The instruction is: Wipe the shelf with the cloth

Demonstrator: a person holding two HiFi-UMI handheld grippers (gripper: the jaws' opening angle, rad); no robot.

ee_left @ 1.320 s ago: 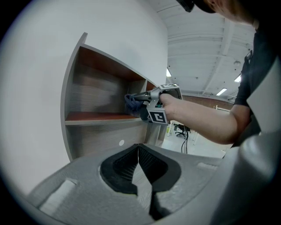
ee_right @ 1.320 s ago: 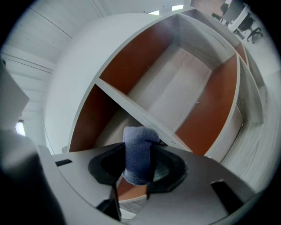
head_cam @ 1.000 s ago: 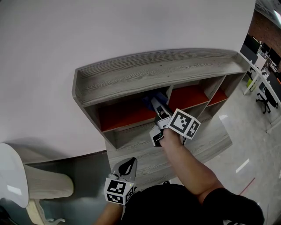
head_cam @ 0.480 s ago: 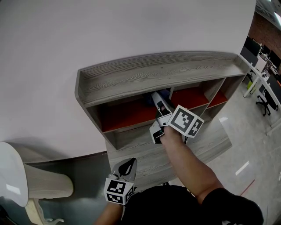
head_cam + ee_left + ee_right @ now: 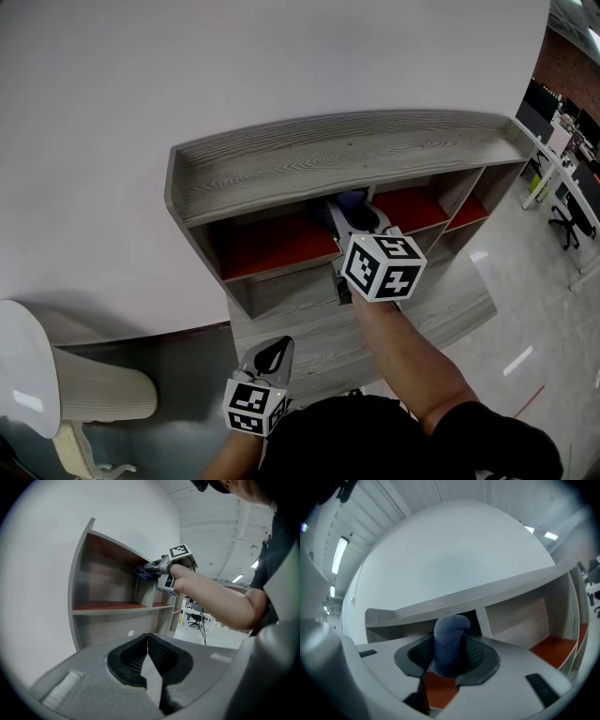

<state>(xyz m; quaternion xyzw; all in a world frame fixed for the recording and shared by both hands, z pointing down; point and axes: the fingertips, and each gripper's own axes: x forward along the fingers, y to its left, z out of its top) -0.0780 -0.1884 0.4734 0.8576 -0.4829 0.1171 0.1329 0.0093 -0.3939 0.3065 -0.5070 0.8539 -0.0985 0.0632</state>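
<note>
A grey wood-grain shelf point(image 5: 328, 155) stands against the white wall, with red-floored compartments under its top board. My right gripper point(image 5: 349, 208) reaches into the upper row near the divider, shut on a dark blue cloth point(image 5: 449, 641). The cloth point(image 5: 352, 200) shows at the compartment mouth, and as a blue bundle point(image 5: 143, 573) in the left gripper view. My left gripper point(image 5: 273, 354) hangs low near my body in front of the shelf, its jaws shut with nothing between them point(image 5: 148, 654).
A white chair point(image 5: 37, 375) stands at the lower left. Office desks and chairs point(image 5: 562, 178) are far off on the right. The lower shelf board point(image 5: 309, 300) juts out beneath the red compartments.
My right gripper has moved to the right and turned, carrying the cloth along the upper compartment toward the divider. The left gripper has stayed put.
</note>
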